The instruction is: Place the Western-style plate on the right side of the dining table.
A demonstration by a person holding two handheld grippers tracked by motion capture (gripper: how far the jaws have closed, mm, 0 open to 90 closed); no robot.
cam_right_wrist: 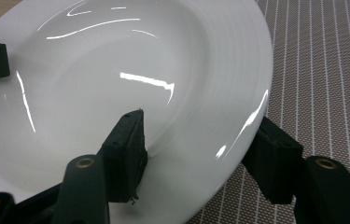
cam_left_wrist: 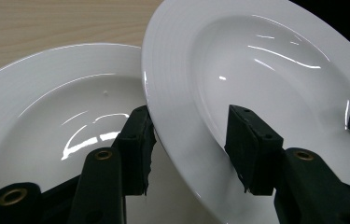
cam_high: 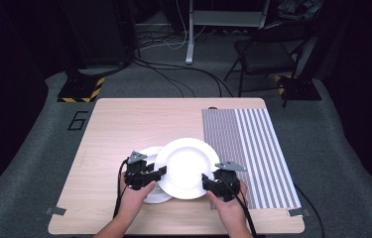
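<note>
near the table's front edge both grippers, left gripper (cam_high: 150,174) and right gripper (cam_high: 212,181), clamp opposite rims of the top plate (cam_high: 187,166), likely for balance, tilted over the lower plate (cam_high: 150,154).

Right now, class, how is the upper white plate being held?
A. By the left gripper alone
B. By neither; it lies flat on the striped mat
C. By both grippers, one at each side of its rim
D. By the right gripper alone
C: the left gripper and the right gripper each have their jaws across opposite sides of the upper plate's rim, as both gripper views confirm.
</note>
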